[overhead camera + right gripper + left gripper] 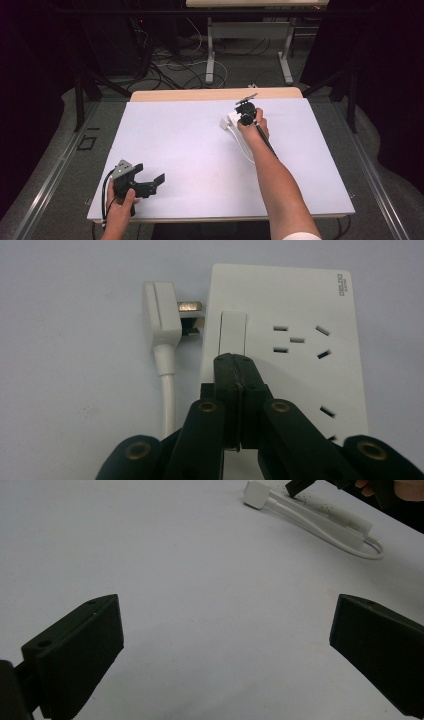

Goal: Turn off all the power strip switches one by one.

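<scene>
A white power strip lies flat on the white table mat, toward the far right of the mat in the high view. Its own white plug lies beside its left edge, metal prong showing, outside any socket, and the cable runs toward me. My right gripper is shut, with nothing between the jaws, and its tips rest at the near end of the strip's rocker switch. My left gripper is held open at the near left, over bare mat.
The white cable curves along the mat beside my right forearm. The left gripper view has the strip and plug far off at its top right. Beyond the mat are a wooden table edge, floor cables and table legs.
</scene>
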